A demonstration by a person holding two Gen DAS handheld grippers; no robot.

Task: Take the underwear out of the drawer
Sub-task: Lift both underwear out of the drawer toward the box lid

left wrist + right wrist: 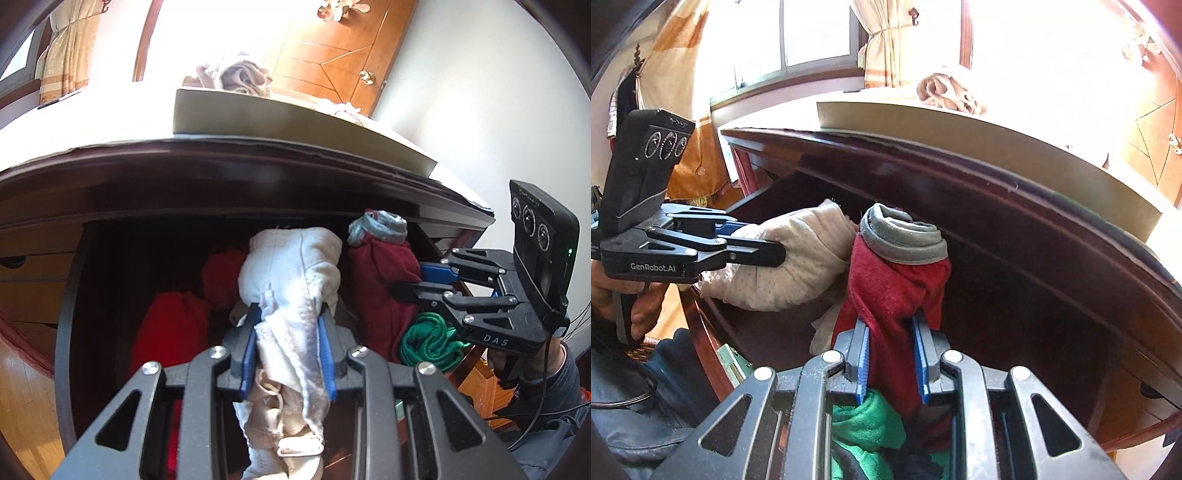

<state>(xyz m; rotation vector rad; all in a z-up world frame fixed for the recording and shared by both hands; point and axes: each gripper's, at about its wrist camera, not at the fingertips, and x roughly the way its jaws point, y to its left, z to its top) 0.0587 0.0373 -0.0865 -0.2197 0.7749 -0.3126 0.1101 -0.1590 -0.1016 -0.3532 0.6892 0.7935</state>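
My left gripper (288, 314) is shut on a white padded bra (295, 269), held up over the open dark wooden drawer (66, 314); the bra also shows in the right wrist view (786, 258). My right gripper (890, 325) is shut on dark red underwear with a grey waistband (897, 280), lifted above the drawer; it also shows in the left wrist view (376, 288). The right gripper shows from the side in the left wrist view (417, 280), and the left gripper in the right wrist view (764, 247). Red garments (166, 325) and a green one (428, 339) lie in the drawer.
The dark tabletop edge (258, 158) overhangs the drawer. A beige box (277, 118) with crumpled cloth (240, 74) sits on top. A wooden door (332, 51) stands behind. Wooden floor (22, 398) is at lower left.
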